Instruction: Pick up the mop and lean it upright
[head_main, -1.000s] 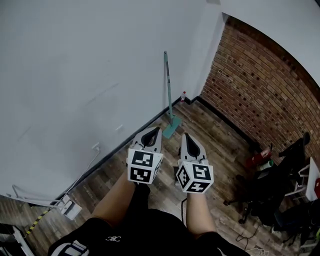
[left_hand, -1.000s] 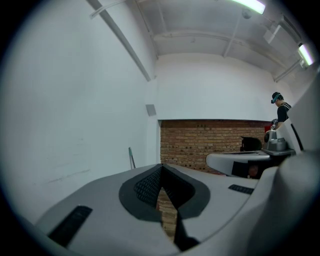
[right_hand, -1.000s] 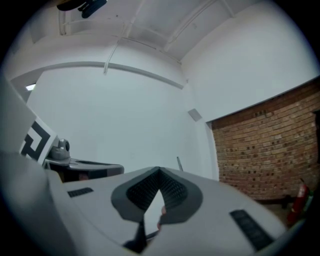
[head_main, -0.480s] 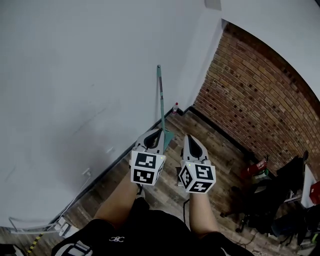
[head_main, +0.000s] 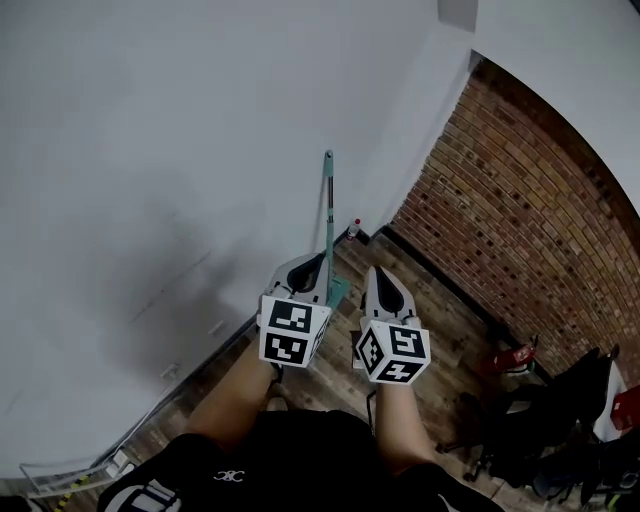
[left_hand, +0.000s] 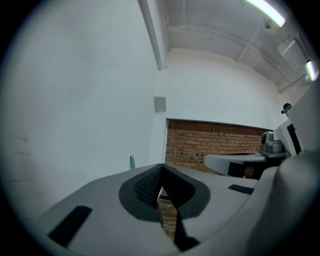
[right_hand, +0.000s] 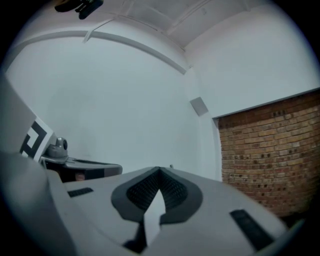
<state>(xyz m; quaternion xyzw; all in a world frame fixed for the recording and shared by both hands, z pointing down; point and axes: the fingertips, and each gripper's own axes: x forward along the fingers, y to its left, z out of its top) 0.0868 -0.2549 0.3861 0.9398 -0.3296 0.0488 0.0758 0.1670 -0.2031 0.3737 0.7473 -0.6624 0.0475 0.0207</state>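
The mop (head_main: 328, 214) stands upright against the white wall, its teal handle rising to a tip (left_hand: 132, 161) that also shows in the left gripper view. Its flat teal head (head_main: 340, 290) rests on the wood floor and is partly hidden behind my left gripper (head_main: 310, 262). That gripper is held in the air just in front of the mop, jaws shut with nothing between them. My right gripper (head_main: 374, 272) hangs beside it to the right, also shut and empty. Neither gripper touches the mop.
A small bottle (head_main: 353, 228) stands on the floor at the corner where the white wall meets the brick wall (head_main: 520, 200). A red object (head_main: 514, 356) and a dark chair with clutter (head_main: 540, 430) sit at the lower right. The person's legs fill the bottom.
The view has shifted, and the mop now sits closer, right beyond the left gripper's tip. Both grippers stay shut side by side.
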